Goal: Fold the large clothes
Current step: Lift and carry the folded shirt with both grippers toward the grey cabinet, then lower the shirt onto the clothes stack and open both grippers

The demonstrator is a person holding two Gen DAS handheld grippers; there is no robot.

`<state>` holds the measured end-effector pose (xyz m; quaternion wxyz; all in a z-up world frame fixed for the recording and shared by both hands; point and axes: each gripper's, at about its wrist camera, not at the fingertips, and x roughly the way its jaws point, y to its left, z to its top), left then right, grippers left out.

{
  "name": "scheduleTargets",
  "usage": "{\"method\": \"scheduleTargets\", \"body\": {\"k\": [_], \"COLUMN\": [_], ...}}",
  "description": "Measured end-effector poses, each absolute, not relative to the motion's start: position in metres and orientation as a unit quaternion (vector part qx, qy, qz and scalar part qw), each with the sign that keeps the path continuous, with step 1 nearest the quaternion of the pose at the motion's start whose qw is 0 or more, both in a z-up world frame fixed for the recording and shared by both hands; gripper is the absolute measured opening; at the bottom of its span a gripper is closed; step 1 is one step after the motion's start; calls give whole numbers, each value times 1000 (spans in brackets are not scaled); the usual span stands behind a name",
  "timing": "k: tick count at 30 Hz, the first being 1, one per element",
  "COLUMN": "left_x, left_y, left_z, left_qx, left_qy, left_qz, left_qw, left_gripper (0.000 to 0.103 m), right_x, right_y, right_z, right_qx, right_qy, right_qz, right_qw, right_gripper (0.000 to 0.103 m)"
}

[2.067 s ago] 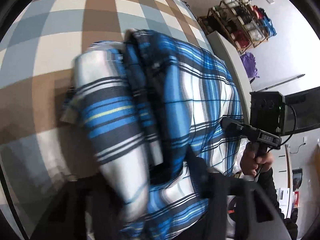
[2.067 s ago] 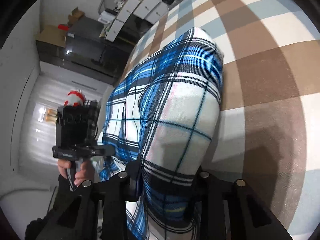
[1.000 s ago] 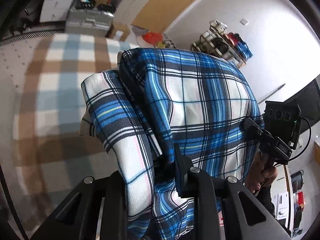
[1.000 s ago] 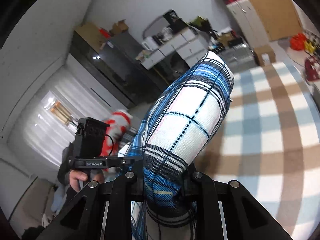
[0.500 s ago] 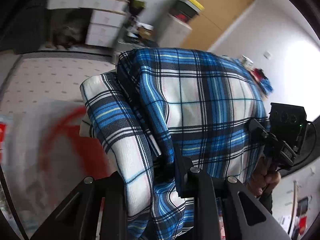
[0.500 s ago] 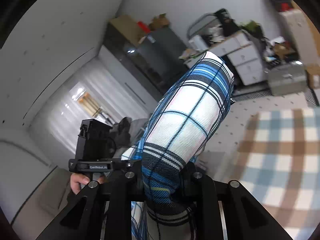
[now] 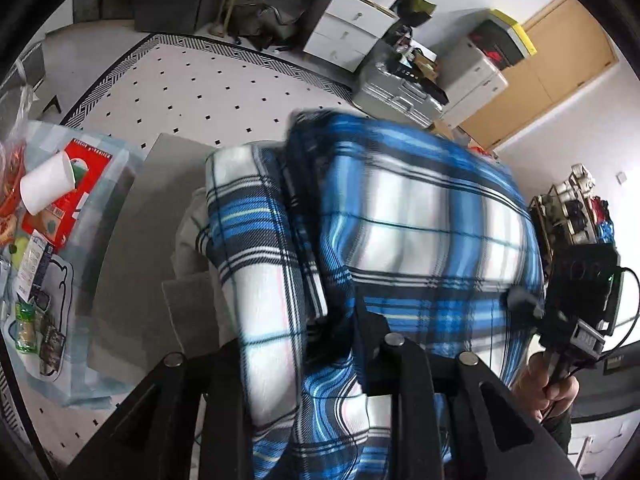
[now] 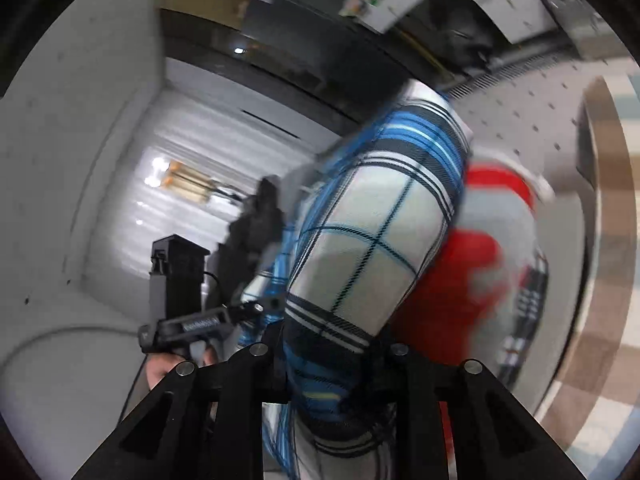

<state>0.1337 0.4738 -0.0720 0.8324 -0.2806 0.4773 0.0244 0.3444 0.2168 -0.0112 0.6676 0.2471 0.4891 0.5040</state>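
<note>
So both tongs have the folded blue plaid shirt [image 7: 420,216] between them, carried up off any surface as one thick bundle. From the left wrist view the left tongs [image 7: 320,360] sit at the near left end of the bundle, with the cloth bulging up and over the fingers and a white-and-blue folded flap hanging down on the left side. The jaws are opening a bit right now, but the fabric sits packed in the gap, pads against it as far as I can see. Same deal on the other end: the right tongs [image 8: 332,356] have a fat roll of the shirt [image 8: 372,248] wedged between the fingers, jaws easing apart, cloth filling the space.

Each camera catches the other tool too. The right one [image 7: 576,308] shows at the far right edge of the shirt, with the person's hand [image 7: 548,384] wrapped on its handle. In the right view, the left one [image 8: 188,316] is down at the left, gripped from below.

Under the shirt there's a grey spotted rug [image 7: 192,84] with a patterned border, some grey boxes [image 7: 132,216] and a plastic bag of snacks with a paper cup [image 7: 46,182] off to the left. White drawers [image 7: 348,24] stand far back. The right view is pretty blurry, with something red and white [image 8: 480,264] behind the shirt.
</note>
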Motion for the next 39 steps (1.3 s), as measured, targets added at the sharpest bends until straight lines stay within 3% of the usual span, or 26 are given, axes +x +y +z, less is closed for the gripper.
{"method": "scheduleTargets", "body": {"k": [2,5,6,7,9,17,20,26,31,39], "left_x": [139,136,134,129,123,90,109,173,213,191], "left_y": [470,480,491,493,507,498,455,408,438,441], "left_z": [-76,-80,-79,-82,-69,-7,7,-21,-72,-56], "left_qx": [-260,-243,-245,-256,-274,-295,-228,-153,-243,-297], "left_qy": [477,478,478,476,472,384,391,432,467,444], "left_qz": [24,29,42,54,55,86,52,46,20,7], "left_qw": [839,844,843,840,836,871,890,888,850,846], "left_gripper": [38,61,71,71,71,71,71,71,72,73], "right_x": [347,349,346,343,334,286,264,256,260,259], "right_y": [213,206,203,200,196,207,221,235,232,239], "right_z": [-32,-35,-32,-28,-21,-16,-18,-19,-22,-28], "right_qx": [254,232,221,196,144,31,-13,-43,-32,-61], "right_qy": [506,506,503,497,483,435,414,401,413,427], "right_qz": [504,503,500,489,473,498,502,469,475,491], "right_qw": [653,662,670,690,723,750,759,785,777,757], "right_gripper": [44,53,65,79,85,85,85,85,85,84]}}
